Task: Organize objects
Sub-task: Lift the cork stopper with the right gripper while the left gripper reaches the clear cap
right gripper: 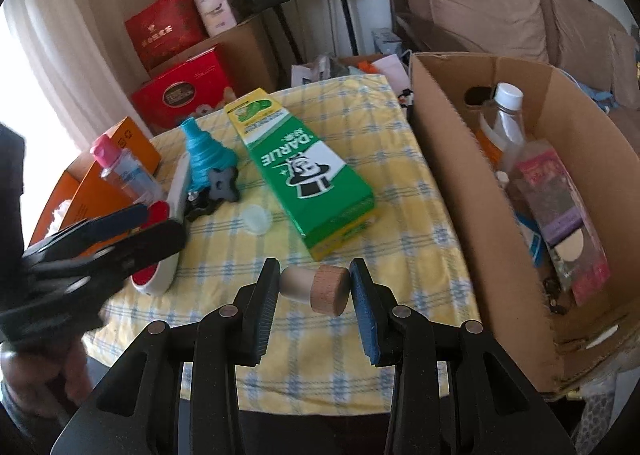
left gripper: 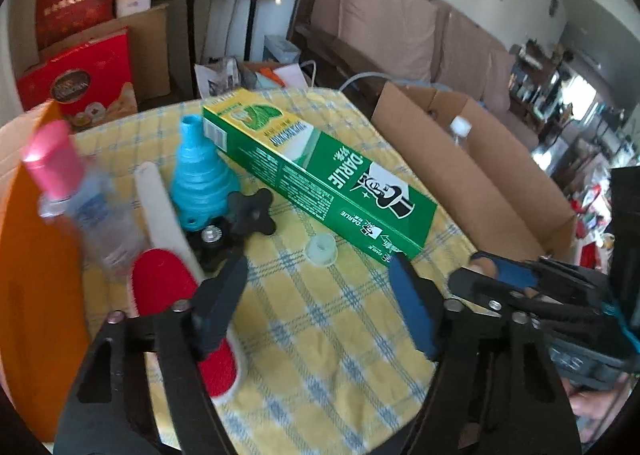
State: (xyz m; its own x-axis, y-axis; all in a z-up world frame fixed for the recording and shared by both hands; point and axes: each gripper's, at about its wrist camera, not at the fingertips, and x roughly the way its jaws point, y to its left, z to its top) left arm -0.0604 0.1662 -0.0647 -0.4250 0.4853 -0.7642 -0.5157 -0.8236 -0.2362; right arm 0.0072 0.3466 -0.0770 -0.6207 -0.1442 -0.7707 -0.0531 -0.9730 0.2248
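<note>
My right gripper point(right gripper: 314, 289) is shut on a wooden-topped cork stopper point(right gripper: 320, 289) and holds it above the near edge of the yellow checked tablecloth point(right gripper: 360, 191). My left gripper point(left gripper: 320, 275) is open and empty above the cloth, near a small clear cap point(left gripper: 321, 250). It also shows in the right wrist view point(right gripper: 160, 225) at the left. A green Darlie toothpaste box point(left gripper: 320, 175) lies in the middle; it also shows in the right wrist view point(right gripper: 308, 179). A blue funnel point(left gripper: 200, 171), a black knob point(left gripper: 250, 215), a red and white lint brush point(left gripper: 176, 287) and a pink-capped bottle point(left gripper: 72, 191) sit at the left.
An open cardboard box point(right gripper: 452, 183) stands at the right of the table and holds a clear bottle point(right gripper: 506, 123) and a pink packet point(right gripper: 560, 215). An orange box point(right gripper: 100, 191) stands at the left edge. Red gift boxes point(right gripper: 180, 91), speakers and a sofa lie beyond.
</note>
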